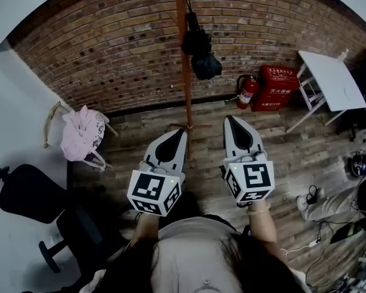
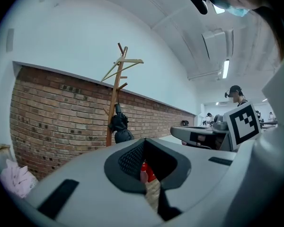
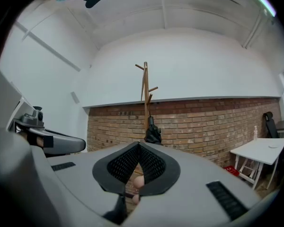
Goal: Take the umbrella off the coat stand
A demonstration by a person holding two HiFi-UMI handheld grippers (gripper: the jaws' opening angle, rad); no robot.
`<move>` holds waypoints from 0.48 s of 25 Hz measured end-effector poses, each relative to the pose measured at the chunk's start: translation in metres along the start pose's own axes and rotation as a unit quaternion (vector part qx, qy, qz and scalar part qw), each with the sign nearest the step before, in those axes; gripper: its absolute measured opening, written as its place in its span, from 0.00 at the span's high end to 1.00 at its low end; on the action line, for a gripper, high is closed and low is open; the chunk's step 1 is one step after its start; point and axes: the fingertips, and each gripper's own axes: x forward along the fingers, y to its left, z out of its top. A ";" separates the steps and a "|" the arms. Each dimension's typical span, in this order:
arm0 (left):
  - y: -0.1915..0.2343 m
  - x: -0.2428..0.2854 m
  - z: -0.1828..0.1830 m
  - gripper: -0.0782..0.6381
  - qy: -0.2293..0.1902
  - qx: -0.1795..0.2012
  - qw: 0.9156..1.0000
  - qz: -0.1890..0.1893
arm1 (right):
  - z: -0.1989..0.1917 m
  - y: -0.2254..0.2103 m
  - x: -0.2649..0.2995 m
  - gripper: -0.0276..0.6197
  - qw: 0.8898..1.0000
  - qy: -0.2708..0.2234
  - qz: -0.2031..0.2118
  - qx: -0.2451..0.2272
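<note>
Two hand-held grippers face a wooden coat stand (image 1: pixel 184 78) on which a folded black umbrella (image 1: pixel 198 50) hangs.

Head view: the umbrella hangs at upper centre against a rough brick wall (image 1: pixel 110 47). At right, a red box (image 1: pixel 278 89) carries white characters too small to read, beside a red fire extinguisher (image 1: pixel 247 93). The left gripper (image 1: pixel 184 130) and right gripper (image 1: pixel 229 119) taper to points above the plank floor (image 1: pixel 293 157), well short of the stand. Left gripper view: the mesh-textured fingers (image 2: pixel 131 160) are clenched on nothing, and the umbrella (image 2: pixel 119 126) is at centre left. Right gripper view: the fingers (image 3: pixel 123 164) are clenched and empty, with the umbrella (image 3: pixel 153 134) directly above them.
</note>
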 end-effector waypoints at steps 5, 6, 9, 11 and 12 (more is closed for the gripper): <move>0.016 0.008 0.003 0.88 -0.002 -0.003 1.000 -0.009 | 0.004 0.005 0.019 0.90 1.000 0.001 -0.004 -0.009; 0.018 0.010 0.004 0.88 -0.003 -0.003 1.000 -0.011 | 0.004 0.005 0.023 0.90 1.000 0.002 -0.006 -0.012; 0.026 0.014 0.006 0.88 -0.003 -0.003 1.000 -0.017 | 0.005 0.006 0.033 0.90 1.000 0.005 -0.015 -0.022; 0.031 0.017 0.006 0.88 -0.003 -0.003 1.000 -0.021 | 0.005 0.007 0.039 0.90 0.999 0.007 -0.022 -0.030; 0.034 0.018 0.006 0.88 -0.003 -0.003 1.000 -0.023 | 0.005 0.007 0.042 0.90 0.999 0.007 -0.025 -0.035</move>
